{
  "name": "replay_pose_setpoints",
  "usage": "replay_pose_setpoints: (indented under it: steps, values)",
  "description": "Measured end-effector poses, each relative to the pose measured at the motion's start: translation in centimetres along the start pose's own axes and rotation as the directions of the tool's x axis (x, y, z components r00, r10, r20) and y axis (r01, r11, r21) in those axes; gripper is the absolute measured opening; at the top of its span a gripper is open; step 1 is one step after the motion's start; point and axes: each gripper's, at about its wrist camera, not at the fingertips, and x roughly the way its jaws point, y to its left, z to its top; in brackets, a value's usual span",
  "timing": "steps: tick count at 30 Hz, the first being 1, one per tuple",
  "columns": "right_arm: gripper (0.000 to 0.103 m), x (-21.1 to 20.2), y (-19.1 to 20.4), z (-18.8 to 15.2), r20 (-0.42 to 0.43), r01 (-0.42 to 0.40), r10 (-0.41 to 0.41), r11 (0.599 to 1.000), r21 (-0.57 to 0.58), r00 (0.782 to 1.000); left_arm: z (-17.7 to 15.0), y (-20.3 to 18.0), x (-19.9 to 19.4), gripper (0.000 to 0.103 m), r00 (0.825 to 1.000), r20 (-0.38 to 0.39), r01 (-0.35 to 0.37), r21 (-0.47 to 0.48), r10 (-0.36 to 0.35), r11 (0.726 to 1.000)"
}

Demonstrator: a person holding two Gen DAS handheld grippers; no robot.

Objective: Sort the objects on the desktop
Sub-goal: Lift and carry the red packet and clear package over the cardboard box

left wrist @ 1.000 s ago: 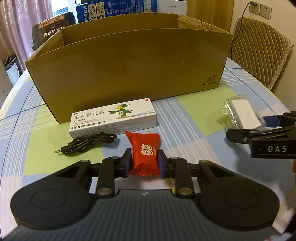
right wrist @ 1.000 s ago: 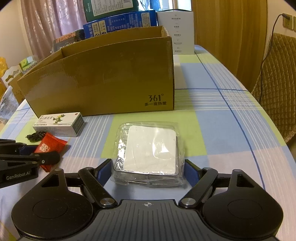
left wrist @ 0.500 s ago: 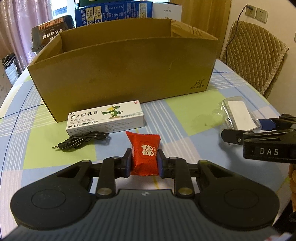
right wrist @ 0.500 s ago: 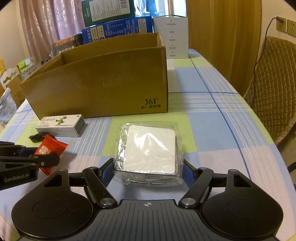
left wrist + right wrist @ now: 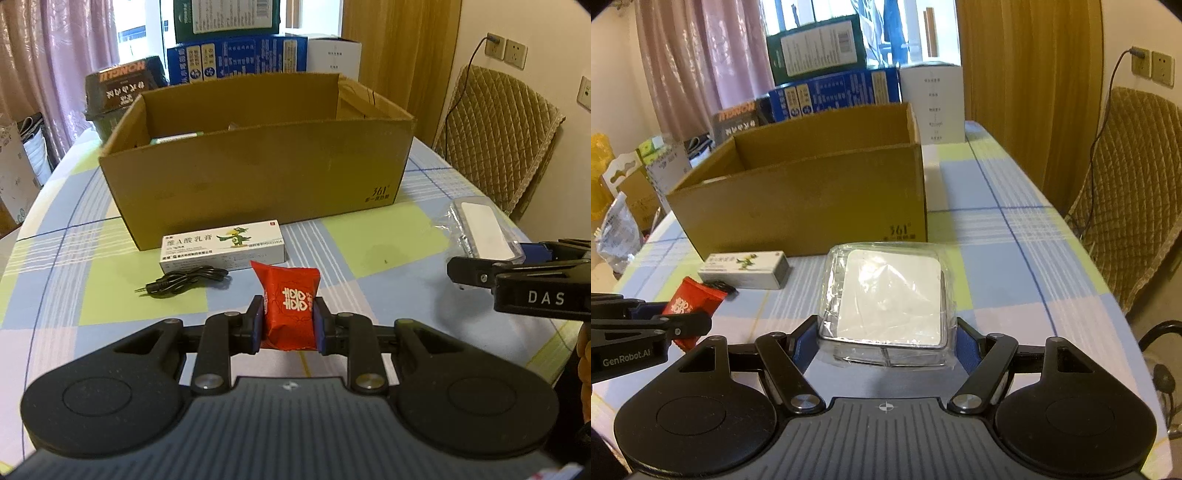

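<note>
The left gripper [image 5: 288, 325] pinches a red packet [image 5: 290, 302] between its jaws; the right gripper [image 5: 886, 338] clamps a plastic-wrapped white pad [image 5: 890, 295] (1 cardboard box [image 5: 258, 173] ahead).

"DAS" on right gripper [image 5: 532, 254]

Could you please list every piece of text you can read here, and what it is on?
"361°": cardboard box
"DAS": right gripper
"GenRobot.AI": left gripper
"HONGLI", upside down: black box
Double-happiness sign: red packet
Chinese print on ointment box and rear boxes: too small.
</note>
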Motion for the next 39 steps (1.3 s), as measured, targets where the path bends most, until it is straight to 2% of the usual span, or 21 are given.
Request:
replay_pose_setpoints:
  steps: [16,29,33,39]
  values:
    - [0.071,-5.1,1.4,0.6,0.073,-0.023,0.023,1.000,-0.012,0.997,0.6,-1.1,-5.5,0.022,0.998,0.059,0.004,-0.005,-0.004,1.000]
    - [0.071,-6.1,1.8,0.9,0.087,-0.027,0.028,1.000,-0.015,0.996,1.1,-1.0,-6.8,0.022,0.997,0.082,0.010,-0.015,-0.009,1.000]
    - [0.071,-6.2,1.7,1.8,0.099,-0.033,0.035,0.999,-0.024,0.994,2.4,-0.6,-6.9,0.022,0.995,0.099,0.006,-0.004,-0.005,1.000]
    - [0.071,-5.9,2.1,4.9,0.138,-0.042,0.049,0.998,-0.053,0.989,5.6,0.0,-7.0,0.022,0.991,0.133,-0.005,0.027,0.001,1.000]
